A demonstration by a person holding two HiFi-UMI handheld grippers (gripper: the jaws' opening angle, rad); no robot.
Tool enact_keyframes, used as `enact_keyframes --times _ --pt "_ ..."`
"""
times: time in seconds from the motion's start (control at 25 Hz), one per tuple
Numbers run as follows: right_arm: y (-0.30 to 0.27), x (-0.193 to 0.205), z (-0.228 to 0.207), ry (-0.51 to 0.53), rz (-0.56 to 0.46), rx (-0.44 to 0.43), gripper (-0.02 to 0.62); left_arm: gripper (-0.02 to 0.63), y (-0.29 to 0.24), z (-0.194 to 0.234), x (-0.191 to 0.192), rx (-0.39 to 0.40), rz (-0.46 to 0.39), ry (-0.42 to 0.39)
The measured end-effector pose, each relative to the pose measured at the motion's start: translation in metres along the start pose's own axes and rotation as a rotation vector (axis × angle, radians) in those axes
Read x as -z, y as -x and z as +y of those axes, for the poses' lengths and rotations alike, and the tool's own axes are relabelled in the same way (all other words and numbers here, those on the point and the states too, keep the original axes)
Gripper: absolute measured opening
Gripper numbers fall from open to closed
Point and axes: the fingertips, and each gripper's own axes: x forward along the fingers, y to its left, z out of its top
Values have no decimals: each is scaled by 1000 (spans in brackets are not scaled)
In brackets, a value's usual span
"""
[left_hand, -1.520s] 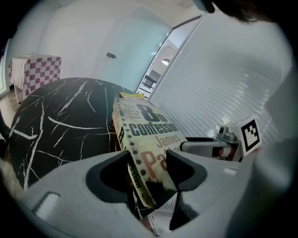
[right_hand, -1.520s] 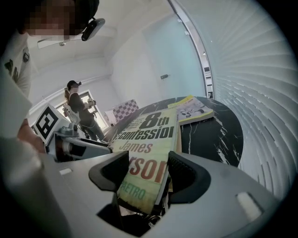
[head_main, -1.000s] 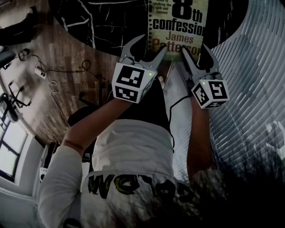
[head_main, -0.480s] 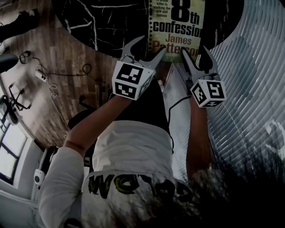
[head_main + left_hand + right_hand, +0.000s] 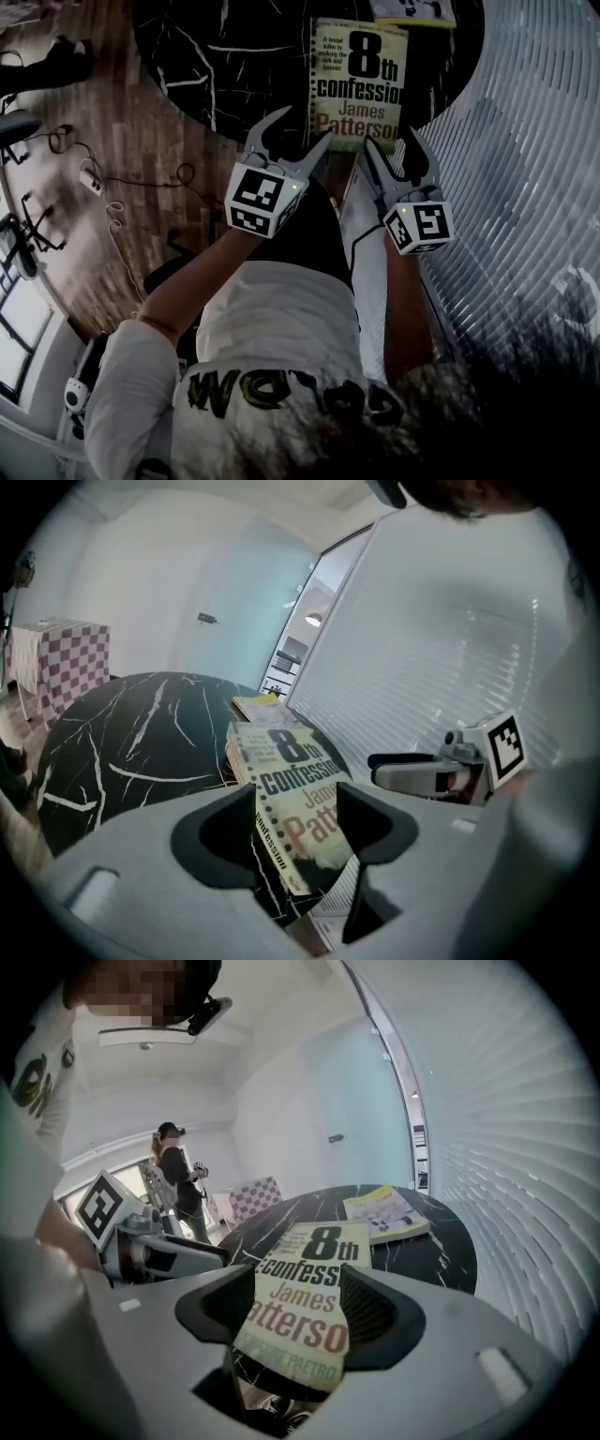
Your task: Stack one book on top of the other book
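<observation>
On the round black marble table (image 5: 216, 66) the cream paperback book (image 5: 361, 84) lies unstacked, the yellow book (image 5: 412, 11) at its 12 o'clock; our left gripper (image 5: 307, 124) and right gripper (image 5: 392, 138) gape empty at 6 o'clock

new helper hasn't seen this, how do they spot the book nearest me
Find the round black marble table. Of the two books on it, the near book lies by the person's edge. Its cover reads "8th confession"; the far book is yellow.
</observation>
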Motion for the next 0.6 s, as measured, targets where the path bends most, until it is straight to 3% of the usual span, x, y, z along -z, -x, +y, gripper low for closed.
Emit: enact_keyframes --times 0.28,0.6 --pt "20 -52 39 23 -72 -48 264 267 37 -35 -50 47 -70 -63" --pt "56 -121 79 58 -208 -76 205 260 87 -61 -107 116 -225 -84"
